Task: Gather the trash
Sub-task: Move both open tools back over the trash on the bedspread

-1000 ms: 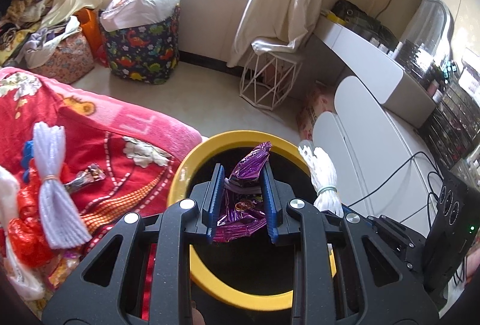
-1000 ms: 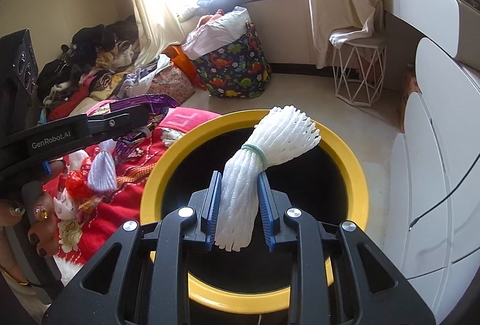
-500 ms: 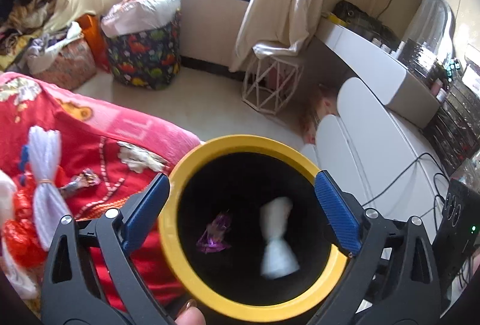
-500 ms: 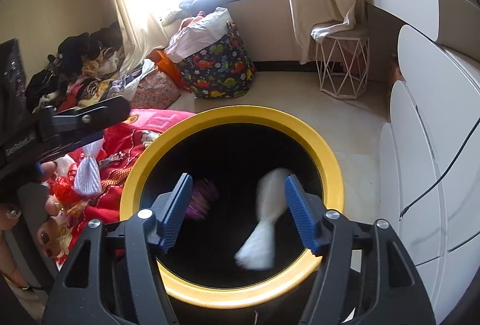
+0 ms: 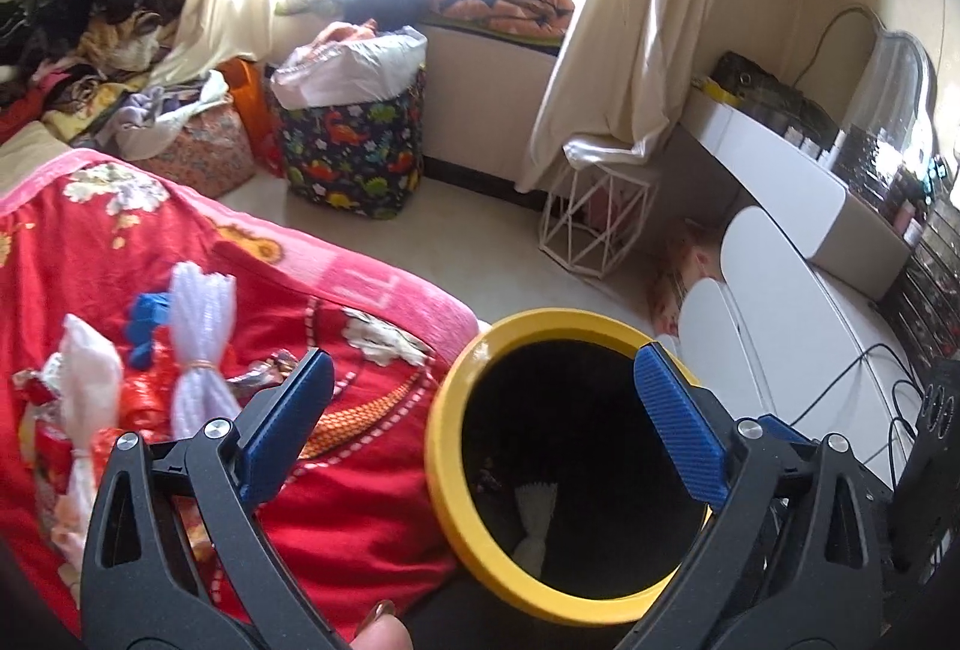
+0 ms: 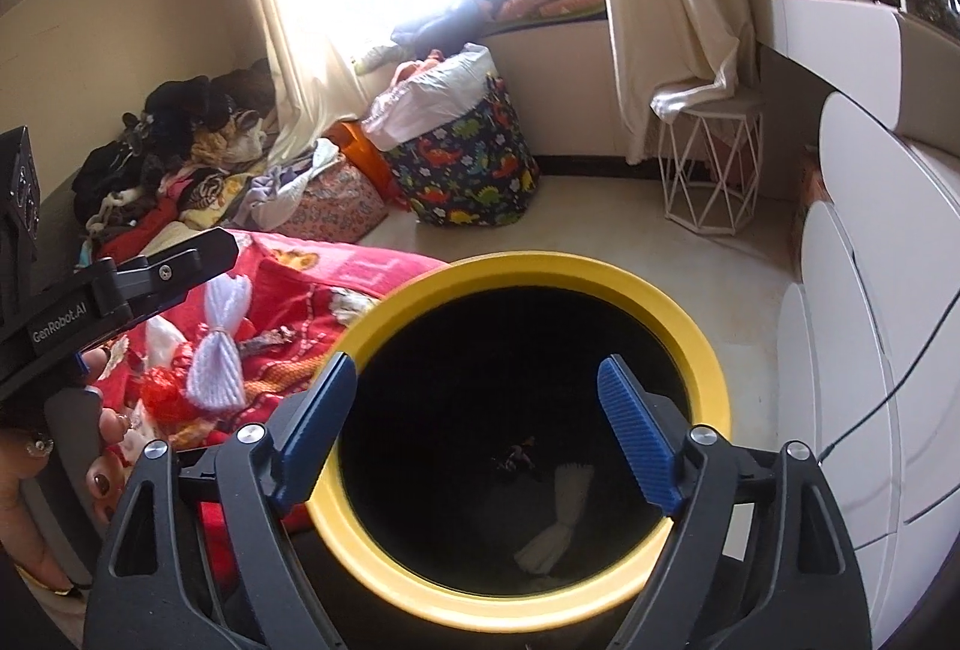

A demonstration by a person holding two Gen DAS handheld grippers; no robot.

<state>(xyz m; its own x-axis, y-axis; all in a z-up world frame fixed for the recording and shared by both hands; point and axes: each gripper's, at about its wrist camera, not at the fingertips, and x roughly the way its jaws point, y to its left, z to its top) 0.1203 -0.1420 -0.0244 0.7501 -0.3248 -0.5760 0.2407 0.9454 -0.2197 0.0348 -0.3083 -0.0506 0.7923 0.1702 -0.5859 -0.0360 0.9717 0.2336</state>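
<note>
A yellow-rimmed black bin [image 5: 447, 476] [image 6: 708, 350] stands beside the red blanket. A white foam net [image 5: 534, 524] [image 6: 561, 506] and a dark wrapper [image 6: 516, 455] lie at its bottom. My left gripper [image 5: 480, 410] is open and empty above the bin's left rim. My right gripper [image 6: 477, 398] is open and empty over the bin mouth. On the red blanket [image 5: 180, 254] lie a white foam net [image 5: 201, 350] [image 6: 219, 344], another pale net [image 5: 87, 392], red wrappers [image 5: 135, 404] and a silvery wrapper [image 5: 264, 374].
White cabinets [image 5: 774, 338] [image 6: 870, 302] stand right of the bin. A white wire stool [image 5: 594, 218], a dinosaur-print basket [image 5: 354, 152] and piles of clothes [image 6: 180, 158] are beyond, across bare floor.
Both grippers opened and dropped the purple wrapper and the foam net into the bin. The left gripper has since shifted left toward the blanket.
</note>
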